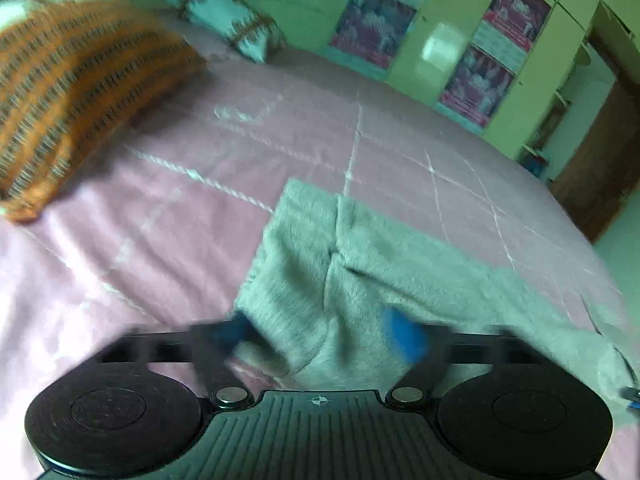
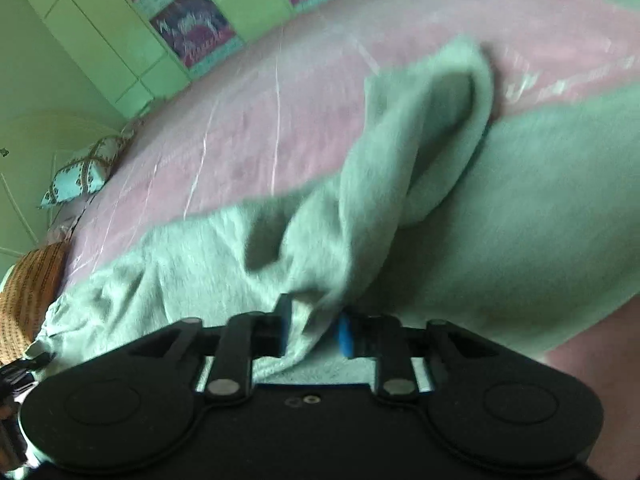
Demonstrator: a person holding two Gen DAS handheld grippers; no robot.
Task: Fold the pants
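The grey pants (image 1: 360, 264) lie spread on a bed with a pink bedspread (image 1: 200, 184); one end of them runs back between the fingers of the left gripper (image 1: 324, 336). Those fingers stand wide apart, cloth filling the gap, and motion blur hides whether they grip it, so I cannot tell. In the right wrist view the right gripper (image 2: 314, 330) has its blue fingers (image 2: 345, 334) drawn close on a raised fold of the pants (image 2: 360, 216); the cloth rises ahead of the fingers in a ridge, the rest lying flat to either side. An orange patterned pillow (image 1: 76, 92) sits far left of the left fingers; a pale pillow (image 1: 228, 20) lies beyond it.
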